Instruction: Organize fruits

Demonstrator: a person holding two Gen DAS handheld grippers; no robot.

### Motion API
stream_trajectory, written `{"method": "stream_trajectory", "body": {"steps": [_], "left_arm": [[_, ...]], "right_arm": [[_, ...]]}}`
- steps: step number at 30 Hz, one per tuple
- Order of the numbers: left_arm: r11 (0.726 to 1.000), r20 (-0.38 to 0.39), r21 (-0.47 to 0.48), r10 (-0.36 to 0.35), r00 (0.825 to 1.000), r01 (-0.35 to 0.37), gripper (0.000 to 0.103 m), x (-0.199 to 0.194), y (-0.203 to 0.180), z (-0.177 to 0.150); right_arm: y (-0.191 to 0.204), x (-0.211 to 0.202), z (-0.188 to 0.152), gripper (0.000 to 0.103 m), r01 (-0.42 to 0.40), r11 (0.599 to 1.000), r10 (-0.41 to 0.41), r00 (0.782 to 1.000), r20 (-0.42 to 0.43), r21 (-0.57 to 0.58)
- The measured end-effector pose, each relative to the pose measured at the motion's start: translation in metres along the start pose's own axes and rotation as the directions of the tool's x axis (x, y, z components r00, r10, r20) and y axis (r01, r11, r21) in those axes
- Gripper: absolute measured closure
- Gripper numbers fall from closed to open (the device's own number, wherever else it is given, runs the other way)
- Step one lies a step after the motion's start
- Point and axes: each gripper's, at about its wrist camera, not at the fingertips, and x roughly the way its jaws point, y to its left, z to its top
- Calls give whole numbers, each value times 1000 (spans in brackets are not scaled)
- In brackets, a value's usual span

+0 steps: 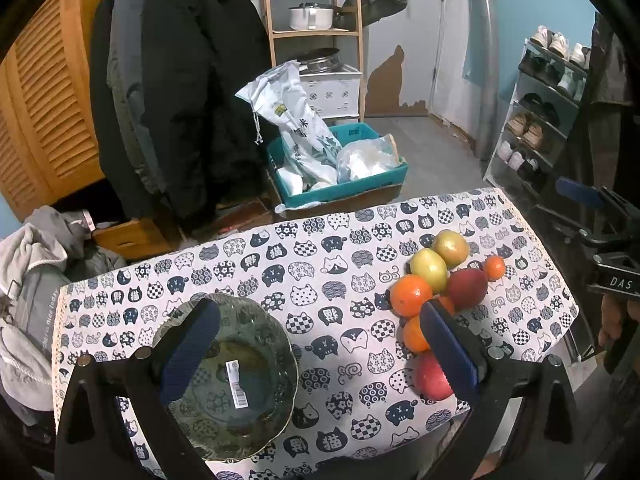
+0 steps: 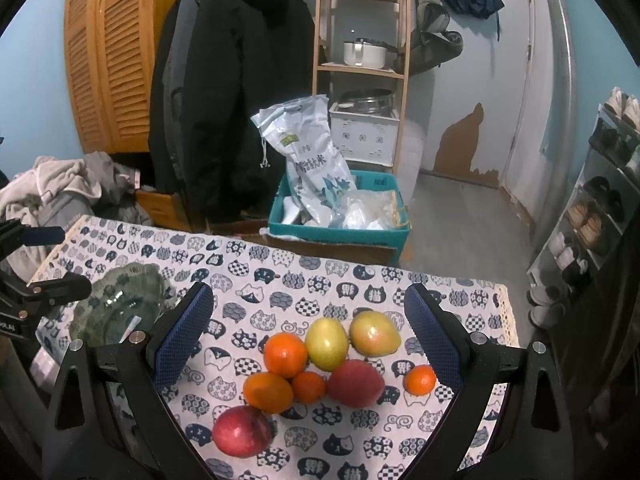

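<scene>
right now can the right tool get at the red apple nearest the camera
Probably yes. The right tool is open above the fruit pile, and the red apple lies at the near edge of the pile, its top and near side bare. An orange touching its far side could get nudged.

"DAS" in white letters on black clamp (image 1: 618,280) of the other gripper rig, right edge of left wrist view. "nice today" partly legible on grey garment (image 1: 44,320). Chinese characters ending "米" on white rice bag (image 2: 316,168) in teal crate. "猫" inside some cat faces on tablecloth (image 2: 376,292). Barcode sticker (image 1: 236,384) in glass plate, digits too small.
</scene>
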Motion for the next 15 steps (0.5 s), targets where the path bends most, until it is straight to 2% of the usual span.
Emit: {"method": "stream_trajectory", "body": {"steps": [15], "left_arm": [[1000, -11, 4, 0, 1000, 1, 2, 2, -3, 2]], "right_arm": [[2, 1, -1, 9, -3, 1000, 3, 1000, -5, -2]]}}
